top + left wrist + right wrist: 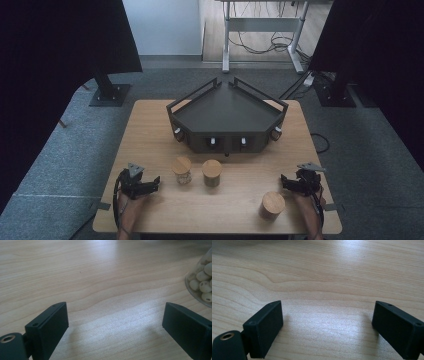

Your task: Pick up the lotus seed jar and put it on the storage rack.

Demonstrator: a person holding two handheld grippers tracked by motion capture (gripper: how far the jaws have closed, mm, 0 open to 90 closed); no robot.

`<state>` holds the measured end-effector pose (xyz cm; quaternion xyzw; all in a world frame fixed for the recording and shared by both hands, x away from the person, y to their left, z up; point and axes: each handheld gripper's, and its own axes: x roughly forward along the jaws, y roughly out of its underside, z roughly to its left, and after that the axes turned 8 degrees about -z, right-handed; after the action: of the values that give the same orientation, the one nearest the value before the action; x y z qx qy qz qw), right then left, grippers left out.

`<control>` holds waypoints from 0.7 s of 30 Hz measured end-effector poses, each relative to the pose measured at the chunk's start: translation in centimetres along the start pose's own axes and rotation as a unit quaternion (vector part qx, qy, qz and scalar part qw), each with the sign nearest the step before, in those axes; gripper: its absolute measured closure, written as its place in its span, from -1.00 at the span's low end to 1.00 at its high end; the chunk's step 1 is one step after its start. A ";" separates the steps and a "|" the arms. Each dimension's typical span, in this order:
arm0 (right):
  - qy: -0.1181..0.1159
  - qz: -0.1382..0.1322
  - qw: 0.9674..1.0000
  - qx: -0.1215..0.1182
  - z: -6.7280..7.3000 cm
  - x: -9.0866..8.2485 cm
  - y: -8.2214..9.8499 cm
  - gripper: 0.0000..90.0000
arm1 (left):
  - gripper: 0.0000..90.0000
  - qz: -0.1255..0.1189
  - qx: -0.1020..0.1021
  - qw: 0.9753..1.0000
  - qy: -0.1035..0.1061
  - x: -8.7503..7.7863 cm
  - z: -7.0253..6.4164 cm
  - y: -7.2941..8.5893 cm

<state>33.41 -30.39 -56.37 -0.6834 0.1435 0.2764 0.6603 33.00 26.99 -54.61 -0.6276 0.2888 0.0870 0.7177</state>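
Three glass jars with wooden lids stand on the wooden table (150, 130): one with pale contents (182, 170), one (212, 173) beside it, and one (272, 205) near the front right. My left gripper (152, 184) rests at the front left, open, pointing toward the first jar. In the left gripper view its jaws (115, 320) stand wide apart over bare wood, with the jar of pale beans (201, 282) at the right edge. My right gripper (286, 181) lies at the front right, open, just above the third jar; its jaws (327, 320) hold nothing.
A dark angular tray (227, 117) with raised rails and several small knobbed drawers sits at the table's far middle. Black stands (107, 90) and a desk frame (262, 35) stand on the floor beyond.
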 end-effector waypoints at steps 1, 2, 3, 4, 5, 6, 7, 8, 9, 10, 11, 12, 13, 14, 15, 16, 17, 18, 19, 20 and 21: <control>0.000 0.000 1.000 0.000 0.0 0.0 0.0 -0.79 | -0.86 -0.002 -0.001 1.000 0.000 -0.1 0.0 0.0; 0.000 0.000 1.000 0.000 0.0 0.0 0.0 -0.79 | -0.86 -0.005 -0.001 1.000 0.000 -0.1 0.0 -0.1; 0.000 0.000 1.000 0.000 0.0 0.0 0.0 -0.79 | -0.86 -0.007 -0.001 1.000 -0.001 -0.2 0.0 -0.1; 0.000 0.000 1.000 0.000 0.0 0.0 0.0 -0.79 | -0.86 -0.010 -0.001 1.000 0.000 -0.2 0.0 -0.1; 0.000 0.000 1.000 0.000 0.0 0.0 0.0 -0.79 | -0.86 -0.013 -0.002 1.000 0.000 -0.3 0.0 -0.1; 0.000 0.000 1.000 0.000 0.0 0.0 0.0 -0.79 | -0.86 -0.015 -0.002 1.000 0.000 -0.3 -0.1 -0.2; 0.000 0.000 1.000 0.000 0.0 0.0 0.0 -0.79 | -0.86 -0.017 -0.001 1.000 -0.001 -0.4 -0.1 -0.2; 0.000 0.000 1.000 0.000 0.0 0.0 0.0 -0.79 | -0.86 -0.020 -0.001 1.000 -0.001 -0.4 -0.1 -0.3; 0.000 0.000 1.000 0.000 0.0 0.0 0.0 -0.79 | -0.86 -0.022 -0.001 1.000 -0.001 -0.5 -0.1 -0.3; 0.000 0.000 1.000 0.000 0.0 0.0 0.0 -0.79 | -0.87 -0.025 -0.001 1.000 -0.002 -0.6 -0.1 -0.4; 0.000 0.000 1.000 0.000 0.0 0.0 0.0 -0.79 | -0.87 -0.028 0.000 1.000 -0.003 -0.7 -0.1 -0.4; 0.000 0.000 1.000 0.000 0.0 0.0 0.0 -0.79 | -0.87 -0.032 0.000 0.999 -0.003 -0.7 -0.2 -0.5; 0.000 0.000 1.000 0.000 0.0 0.0 0.0 -0.79 | -0.87 -0.035 -0.001 0.999 -0.003 -0.8 -0.2 -0.6; 0.000 0.000 1.000 0.000 0.0 0.0 0.0 -0.79 | -0.87 -0.039 -0.001 0.999 -0.003 -0.9 -0.2 -0.6; 0.000 0.000 1.000 0.000 0.0 0.0 0.0 -0.79 | -0.87 -0.043 -0.001 0.999 -0.003 -1.0 -0.2 -0.7; 0.000 0.000 1.000 0.000 0.0 0.0 0.0 -0.79 | -0.87 -0.046 -0.001 0.999 -0.003 -1.0 -0.2 -0.7; 0.000 0.000 1.000 0.000 0.0 0.0 0.0 -0.79 | -0.87 -0.049 -0.001 0.999 -0.003 -1.1 -0.2 -0.8; 0.000 0.000 1.000 0.000 0.0 0.0 0.0 -0.79 | -0.87 -0.053 0.000 0.999 -0.003 -1.2 -0.2 -0.9; 0.000 0.000 1.000 0.000 0.0 0.0 0.0 -0.79 | -0.87 -0.057 0.000 0.998 -0.003 -1.3 -0.3 -0.9; 0.000 0.000 1.000 0.000 0.0 0.0 0.0 -0.79 | -0.87 -0.060 0.000 0.998 -0.002 -1.3 -0.3 -1.0; 0.000 0.000 1.000 0.000 0.0 0.0 0.0 -0.79 | -0.87 -0.062 -0.001 0.998 -0.002 -1.4 -0.3 -1.1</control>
<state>33.41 -30.39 -56.38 -0.6833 0.1433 0.2767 0.6603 32.27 26.84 -52.95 -0.6449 0.2478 0.0433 0.7217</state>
